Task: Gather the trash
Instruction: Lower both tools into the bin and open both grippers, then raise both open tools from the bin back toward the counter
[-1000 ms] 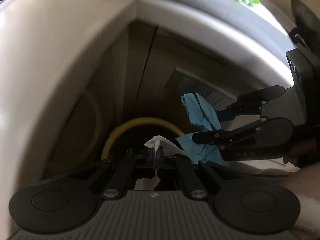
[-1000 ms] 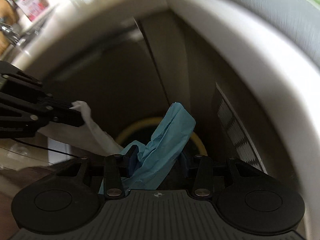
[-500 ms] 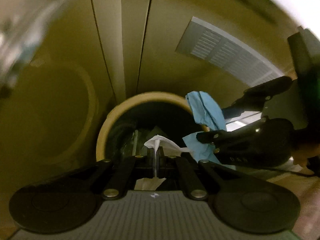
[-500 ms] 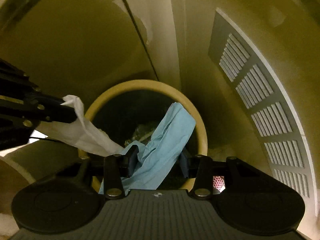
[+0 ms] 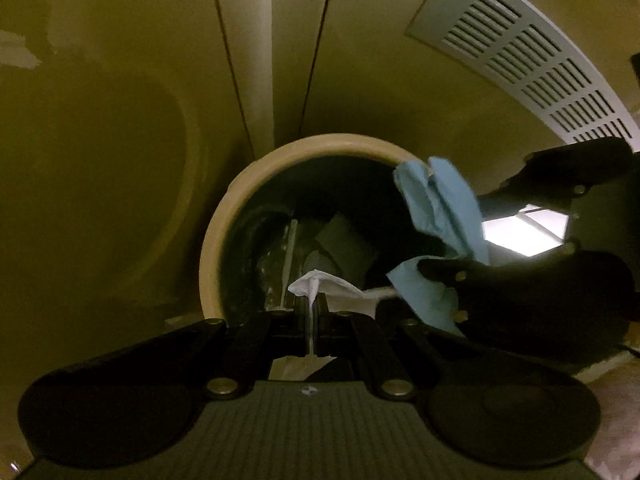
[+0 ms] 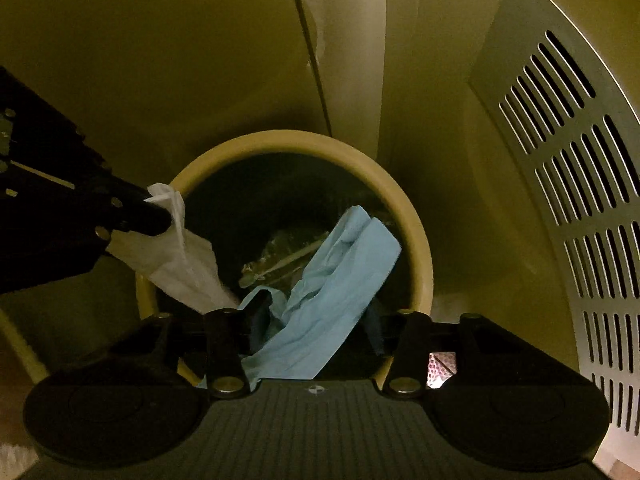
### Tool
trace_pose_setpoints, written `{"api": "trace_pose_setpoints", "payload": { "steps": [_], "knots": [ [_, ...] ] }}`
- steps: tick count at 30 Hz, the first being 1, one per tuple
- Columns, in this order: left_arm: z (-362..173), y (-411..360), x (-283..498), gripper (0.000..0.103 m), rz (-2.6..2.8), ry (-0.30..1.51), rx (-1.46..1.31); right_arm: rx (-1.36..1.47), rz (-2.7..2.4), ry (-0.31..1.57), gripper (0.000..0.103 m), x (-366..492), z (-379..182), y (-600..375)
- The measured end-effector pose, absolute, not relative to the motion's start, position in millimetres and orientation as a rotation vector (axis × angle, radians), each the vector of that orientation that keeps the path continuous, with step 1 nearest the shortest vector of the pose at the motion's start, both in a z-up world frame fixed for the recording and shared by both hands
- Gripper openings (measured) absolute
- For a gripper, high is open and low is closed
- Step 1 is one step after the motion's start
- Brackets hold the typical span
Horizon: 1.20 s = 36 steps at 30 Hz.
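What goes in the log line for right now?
left claw: shut on tissue | right claw: opening, blue paper between | both over bin

Dim, yellowish light fills the space. The landmark is a slotted vent panel (image 5: 532, 60), pale grey, set into a smooth cream cabinet front (image 5: 380, 80). Left of the vent panel, two thin dark vertical seams (image 5: 316, 60) run down the front, framing a paler strip. Below the vent panel a bright patch of daylight (image 5: 524, 232) shows through a gap. In the right wrist view the vent panel (image 6: 580, 208) curves along the right edge, and far to its left the surface looks chipped (image 6: 312, 16) beside a seam.
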<state>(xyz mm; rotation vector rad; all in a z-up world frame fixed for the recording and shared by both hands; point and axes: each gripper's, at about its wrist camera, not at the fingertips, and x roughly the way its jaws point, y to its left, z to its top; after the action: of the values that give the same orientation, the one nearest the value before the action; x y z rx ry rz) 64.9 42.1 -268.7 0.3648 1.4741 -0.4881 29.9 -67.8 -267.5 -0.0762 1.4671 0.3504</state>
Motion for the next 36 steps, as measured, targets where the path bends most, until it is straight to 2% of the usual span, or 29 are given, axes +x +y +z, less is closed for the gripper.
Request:
{"api": "trace_pose_setpoints", "payload": {
  "steps": [2,4,6,7,8,10,11,19,23,36],
  "knots": [
    [-271.1,44.1,66.2,0.002,-0.477,1.482,0.36,-0.078,0.352,1.464,0.057,29.7,-268.3,-67.2],
    [-274.1,43.9,67.3,0.01,-0.475,1.488,0.351,-0.078,0.349,1.459,0.06,27.7,-262.4,-68.6],
    [-275.7,44.9,67.8,0.03,-0.481,1.494,0.344,-0.073,0.347,1.461,0.066,29.9,-263.8,-65.9],
    [-276.7,43.5,67.8,0.054,-0.481,1.495,0.348,-0.072,0.342,1.466,0.073,30.0,-264.2,-66.3],
    [-277.1,42.3,67.6,0.071,-0.482,1.491,0.351,-0.071,0.338,1.471,0.08,30.7,-265.1,-66.8],
    [-275.7,43.5,67.6,0.084,-0.475,1.479,0.355,-0.083,0.33,1.485,0.082,30.5,-266.3,-66.7],
    [-275.8,44.0,68.2,0.086,-0.473,1.484,0.351,-0.092,0.327,1.494,0.082,30.7,-267.4,-66.3],
    [-270.1,46.2,69.8,0.089,-0.463,1.534,0.321,-0.11,0.319,1.492,0.084,30.5,-252.0,-71.0],
    [-256.4,48.3,70.2,0.103,-0.464,1.508,0.332,-0.129,0.323,1.478,0.085,29.0,-240.2,-72.7],
    [-203.9,46.8,74.0,0.103,-0.521,1.446,0.332,-0.099,0.388,1.425,0.087,28.0,-181.1,-79.3]
  ]
}}
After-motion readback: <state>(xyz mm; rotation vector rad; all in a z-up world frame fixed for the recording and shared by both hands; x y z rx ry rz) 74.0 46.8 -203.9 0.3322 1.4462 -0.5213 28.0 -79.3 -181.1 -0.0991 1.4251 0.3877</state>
